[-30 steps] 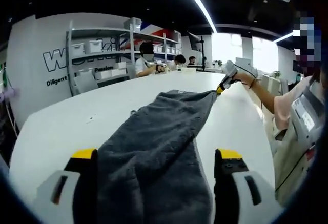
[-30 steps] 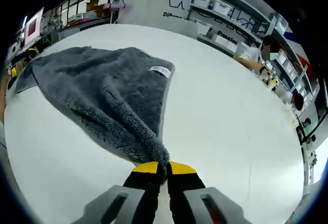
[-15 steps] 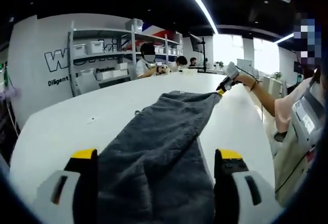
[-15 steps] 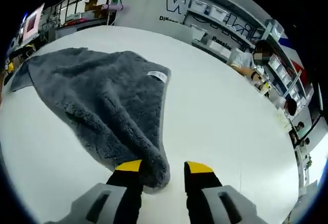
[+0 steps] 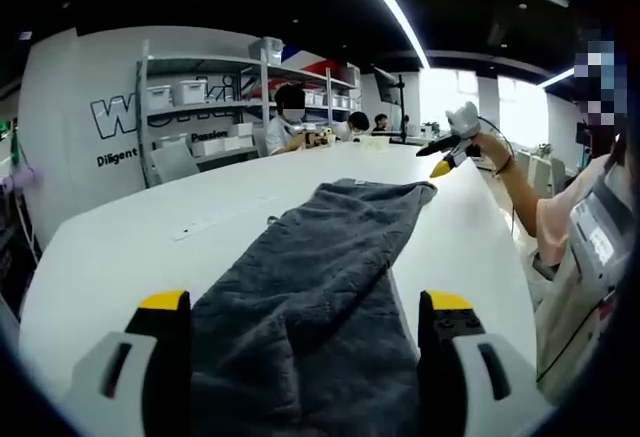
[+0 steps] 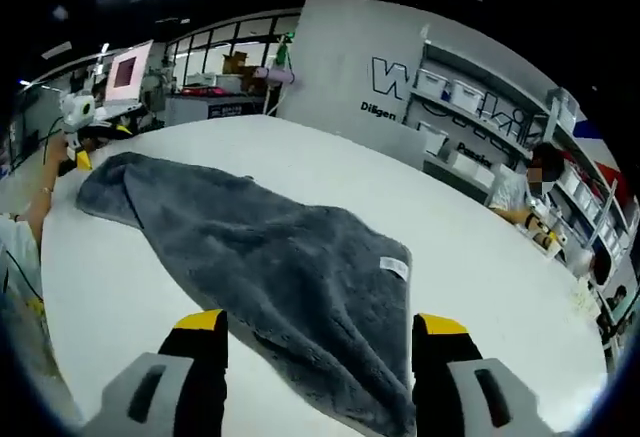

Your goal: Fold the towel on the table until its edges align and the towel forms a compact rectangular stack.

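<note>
right gripper (image 6: 315,332) released towel (image 6: 270,267), fingers now spread, lifted.

This is an open-plan lab or workshop-style office: ahead of the left gripper, past the far edge of a long white table (image 5: 120,247), a white wall with large lettering (image 5: 125,117) stands behind metal shelving (image 5: 200,107) loaded with white storage bins (image 5: 160,95). People sit working (image 5: 285,122) at the table's far end beyond the shelving, under a long ceiling light strip (image 5: 385,7). Ahead and to the left of the right gripper, a monitor (image 6: 128,72) and benches cluttered with equipment (image 6: 225,82) stand before a row of windows.
</note>
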### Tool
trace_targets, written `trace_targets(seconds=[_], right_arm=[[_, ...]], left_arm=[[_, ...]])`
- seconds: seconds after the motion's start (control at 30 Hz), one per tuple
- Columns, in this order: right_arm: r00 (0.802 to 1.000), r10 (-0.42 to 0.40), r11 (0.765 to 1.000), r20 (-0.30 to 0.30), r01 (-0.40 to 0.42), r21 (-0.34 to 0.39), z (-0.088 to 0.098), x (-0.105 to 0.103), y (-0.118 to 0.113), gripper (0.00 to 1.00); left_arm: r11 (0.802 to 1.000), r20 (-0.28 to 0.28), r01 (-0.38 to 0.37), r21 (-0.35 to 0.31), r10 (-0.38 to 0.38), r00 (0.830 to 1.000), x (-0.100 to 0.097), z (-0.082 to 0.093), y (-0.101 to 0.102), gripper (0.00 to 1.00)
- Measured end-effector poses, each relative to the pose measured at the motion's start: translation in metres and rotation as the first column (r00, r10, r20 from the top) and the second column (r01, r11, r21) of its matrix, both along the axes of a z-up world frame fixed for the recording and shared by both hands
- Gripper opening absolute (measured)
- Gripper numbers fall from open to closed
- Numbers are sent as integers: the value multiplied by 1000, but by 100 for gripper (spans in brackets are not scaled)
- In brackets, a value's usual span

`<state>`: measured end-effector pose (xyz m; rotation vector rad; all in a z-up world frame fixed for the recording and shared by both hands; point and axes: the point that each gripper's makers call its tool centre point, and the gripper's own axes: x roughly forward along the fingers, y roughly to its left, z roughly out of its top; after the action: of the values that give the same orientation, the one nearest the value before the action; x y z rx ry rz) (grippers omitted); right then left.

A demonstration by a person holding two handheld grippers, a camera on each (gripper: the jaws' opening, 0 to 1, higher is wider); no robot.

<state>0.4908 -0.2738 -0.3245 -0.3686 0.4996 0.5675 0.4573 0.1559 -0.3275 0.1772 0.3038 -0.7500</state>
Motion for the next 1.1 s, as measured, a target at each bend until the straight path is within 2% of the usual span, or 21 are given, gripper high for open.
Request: trace_targets(seconds=[0.13, 0.27, 0.37, 0.5, 0.63, 0.7, 0.9, 1.1], right_arm=[[998, 49, 999, 27, -49, 3, 1, 6, 31, 92], [993, 116, 992, 5, -116, 42, -8, 12, 61, 99], [989, 145, 986, -26, -143, 84, -18, 16, 77, 99], [988, 150, 983, -26, -147, 107, -29, 23, 85, 100], [986, 165, 982, -26, -162, 100, -40, 16, 86, 100], [986, 158, 983, -44, -153, 97, -44, 12, 84, 100], [988, 152, 984, -37, -148, 99, -45, 12, 81, 100], [989, 142, 984, -34, -138, 109, -43, 11, 79, 100]], left_arm=[[1000, 1, -10, 1, 10, 1000, 1, 0, 1, 99], [1000, -7, -27, 14, 27, 1000, 3, -3, 6, 99], [1000, -12, -30, 6, 30, 999, 3, -4, 5, 99], [999, -9, -43, 1, 43, 999, 4, -2, 8, 99], [996, -2, -82, 17, 82, 997, 7, -2, 16, 99], [995, -6, -98, 1, 98, 995, 9, -1, 19, 99], [989, -20, -149, 7, 150, 989, 13, -6, 30, 99], [980, -25, -193, -58, 191, 981, 17, 0, 39, 98]])
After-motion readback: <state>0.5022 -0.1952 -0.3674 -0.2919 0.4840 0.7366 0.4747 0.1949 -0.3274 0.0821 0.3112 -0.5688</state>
